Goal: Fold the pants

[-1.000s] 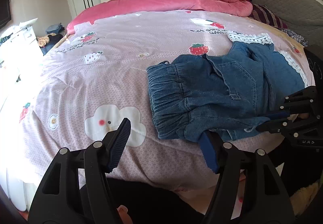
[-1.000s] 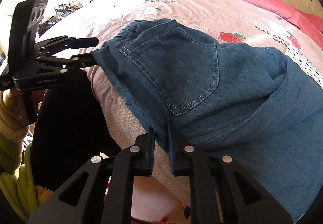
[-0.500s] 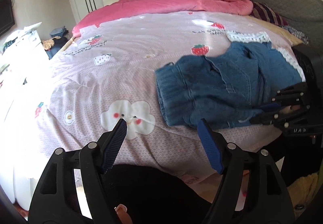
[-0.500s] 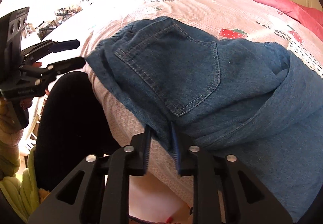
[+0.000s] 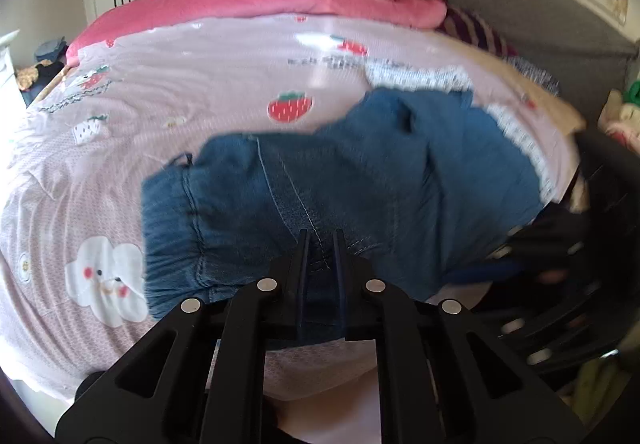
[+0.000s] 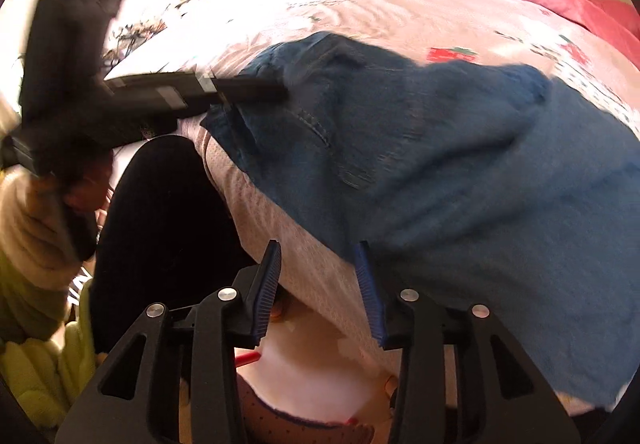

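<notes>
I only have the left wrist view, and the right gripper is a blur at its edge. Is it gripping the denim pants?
Observer: No. The right wrist view shows the right gripper with its jaws opening and no denim between them. The edge of the denim pants lies just past one fingertip.
Operator: What shows through the gap, then?
Observer: Only the pink bedspread where it drops over the bed's edge.
Operator: Anything below my left gripper that I can't see?
Observer: Yes. A person's dark-clad leg is beside the bed's edge, below the left gripper.
</notes>
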Demonstrator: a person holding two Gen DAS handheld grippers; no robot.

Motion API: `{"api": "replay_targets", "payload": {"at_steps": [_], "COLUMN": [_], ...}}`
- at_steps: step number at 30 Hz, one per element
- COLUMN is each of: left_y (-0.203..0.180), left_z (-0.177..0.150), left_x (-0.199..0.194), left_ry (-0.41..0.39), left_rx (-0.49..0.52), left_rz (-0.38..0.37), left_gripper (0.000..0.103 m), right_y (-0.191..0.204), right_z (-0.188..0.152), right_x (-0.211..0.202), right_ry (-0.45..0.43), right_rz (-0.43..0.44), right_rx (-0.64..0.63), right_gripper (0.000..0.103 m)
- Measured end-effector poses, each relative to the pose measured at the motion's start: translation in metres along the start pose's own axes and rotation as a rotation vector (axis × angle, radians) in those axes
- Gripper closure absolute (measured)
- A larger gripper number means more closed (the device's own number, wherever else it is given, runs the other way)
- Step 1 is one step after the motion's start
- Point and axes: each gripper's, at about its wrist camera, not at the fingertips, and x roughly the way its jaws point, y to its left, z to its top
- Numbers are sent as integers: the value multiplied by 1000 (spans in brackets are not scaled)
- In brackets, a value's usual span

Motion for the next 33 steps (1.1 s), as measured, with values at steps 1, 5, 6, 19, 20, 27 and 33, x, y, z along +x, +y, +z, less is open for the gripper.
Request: {"api": "replay_targets", "payload": {"at_steps": [1, 5, 6, 19, 20, 27, 33], "left_y": [1, 14, 14, 19, 19, 13, -22], "left_z": [-5, -15, -16, -19, -19, -7, 11], "left_x": [7, 23, 24, 28, 27, -24, -37], "left_ry": [14, 51, 47, -15, -22, -138, -154], "left_rx": [-2, -51, -50, -73, -80, -106, -35], "left_rz": [17, 7, 6, -13, -16, -46, -157], "left_gripper": [98, 98, 98, 97, 97, 52, 42], "right_y": [-4, -28, -33, -59, -59, -71, -95], "right_z": [-1, 5, 8, 25, 24, 16, 11], "right_x": [-9, -34, -36, 11, 6, -63, -91], "right_ry": [-21, -105, -116, -34, -42, -194, -256], "right_rz": [-19, -91, -101, -146, -137, -145, -214], "right_rx": [9, 81, 96, 169, 176, 228, 297], "right_gripper": [66, 66, 66, 66, 66, 58, 51]}}
